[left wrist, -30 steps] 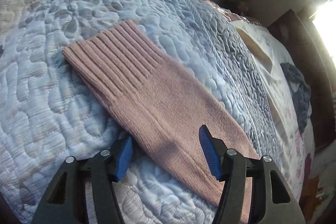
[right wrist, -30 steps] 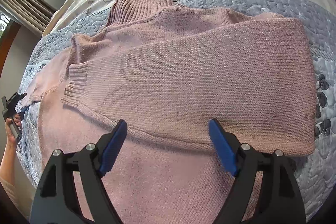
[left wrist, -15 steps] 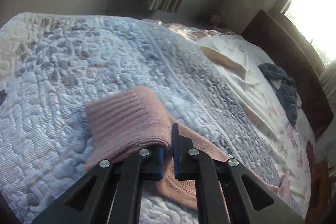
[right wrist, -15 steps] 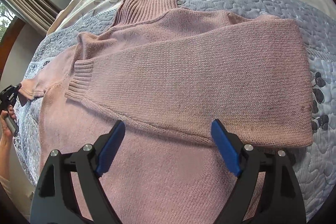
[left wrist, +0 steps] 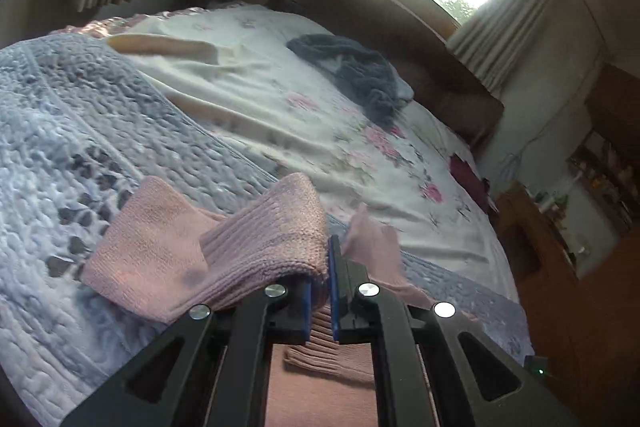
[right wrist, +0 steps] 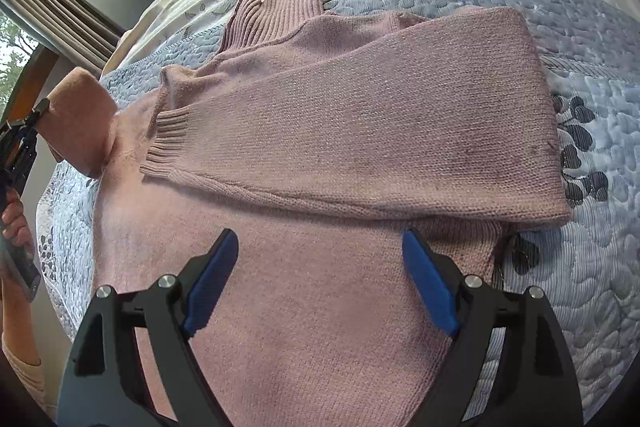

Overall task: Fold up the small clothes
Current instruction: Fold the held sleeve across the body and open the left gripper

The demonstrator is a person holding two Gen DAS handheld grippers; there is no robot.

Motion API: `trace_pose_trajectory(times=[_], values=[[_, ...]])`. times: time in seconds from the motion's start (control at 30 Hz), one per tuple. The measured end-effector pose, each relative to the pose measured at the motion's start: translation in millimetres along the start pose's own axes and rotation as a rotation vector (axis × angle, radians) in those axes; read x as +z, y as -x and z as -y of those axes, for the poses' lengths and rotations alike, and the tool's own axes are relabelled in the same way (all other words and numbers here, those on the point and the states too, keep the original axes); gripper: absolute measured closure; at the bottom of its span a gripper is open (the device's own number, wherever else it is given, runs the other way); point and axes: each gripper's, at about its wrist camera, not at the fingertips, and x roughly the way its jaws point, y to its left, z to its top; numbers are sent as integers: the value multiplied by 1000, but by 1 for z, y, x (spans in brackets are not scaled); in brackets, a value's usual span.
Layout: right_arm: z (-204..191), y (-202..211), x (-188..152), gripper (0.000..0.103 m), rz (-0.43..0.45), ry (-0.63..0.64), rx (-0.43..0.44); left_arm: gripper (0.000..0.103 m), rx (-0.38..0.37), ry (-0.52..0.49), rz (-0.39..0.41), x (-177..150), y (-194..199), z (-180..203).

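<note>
Clamping the sleeve (left wrist: 256, 251), the left tongs (left wrist: 319, 291) have been raised since; the right tongs (right wrist: 320, 283) are kept spread over the sweater (right wrist: 340, 131).

A dusty-pink knit sweater (right wrist: 320, 267) lies flat on the bed, its ribbed turtleneck collar (right wrist: 276, 11) pointing toward the floral sheet. One sleeve (right wrist: 360, 131) is folded across the chest, its ribbed cuff (right wrist: 166, 143) lying on the body near the far side. The other sleeve (left wrist: 160, 255) is lifted off the bed, its ribbed cuff (left wrist: 272, 243) bunched and raised.
</note>
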Motion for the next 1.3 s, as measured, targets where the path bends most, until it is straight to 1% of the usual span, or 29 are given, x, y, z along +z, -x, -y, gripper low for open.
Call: trace_pose_trajectory(times=[0.07, 0.1, 0.17, 0.3, 0.37, 0.4, 0.47, 0.5, 0.57, 0.6, 0.63, 0.67, 0.73, 0.77, 0.8, 0.83, 0.9, 0.97, 1.03, 1.13, 1.2, 1.23, 1.27, 1.3], values=[[3, 0, -1, 19, 2, -8, 5, 97, -14, -7, -52, -17, -22, 16], [4, -1, -1, 19, -1, -14, 13, 97, -10, -2, -80, -26, -33, 21], [6, -2, -3, 19, -5, -16, 18, 97, 3, 12, -128, -43, -53, 20], [5, -6, -3, 19, -15, -2, 10, 96, 52, 3, -210, -75, -82, 8], [4, -10, -3, 19, -20, 0, 2, 94, 70, 22, -266, -87, -96, -4], [3, -11, -3, 19, -22, 0, -4, 90, 77, 35, -291, -93, -100, -11], [0, -13, -1, 19, -25, 0, -17, 90, 69, 59, -332, -102, -101, -20], [-3, -14, 0, 19, -27, -1, -19, 90, 53, 67, -341, -104, -95, -22], [-8, -14, 3, 19, -35, -1, -7, 88, 24, 55, -353, -106, -76, -22], [-12, -14, 4, 19, -40, 1, -1, 85, 23, 35, -355, -105, -64, -22], [-17, -14, 6, 19, -45, 9, 3, 78, 25, 9, -352, -103, -50, -23], [-25, -14, 9, 19, -49, 21, 6, 74, 35, -19, -341, -100, -37, -25], [-40, -15, 14, 19, -50, 47, 12, 68, 83, -78, -281, -85, -11, -31], [-48, -17, 17, 19, -52, 57, 19, 67, 116, -105, -246, -75, -3, -35], [-58, -20, 21, 19, -57, 61, 29, 63, 158, -138, -211, -64, 4, -41], [-67, -24, 25, 19, -66, 59, 29, 62, 211, -163, -185, -53, 5, -46], [-86, -32, 35, 19, -83, 53, 61, 62, 327, -191, -157, -32, 2, -60], [-107, -41, 47, 19, -102, 52, 98, 62, 382, -195, -164, -18, -10, -76], [-125, -54, 58, 19, -134, 38, 120, 62, 438, -200, -193, -15, -24, -89], [-150, -77, 72, 19, -176, 15, 164, 62, 460, -218, -237, -23, -39, -98], [-162, -93, 77, 19, -205, -1, 179, 61, 481, -271, -251, -32, -45, -97], [-167, -101, 78, 23, -222, -9, 189, 60, 488, -299, -256, -36, -47, -96], [-172, -111, 79, 30, -246, -15, 199, 60, 492, -320, -260, -39, -49, -95], [-175, -119, 78, 35, -268, -19, 203, 60, 497, -333, -261, -42, -49, -95]])
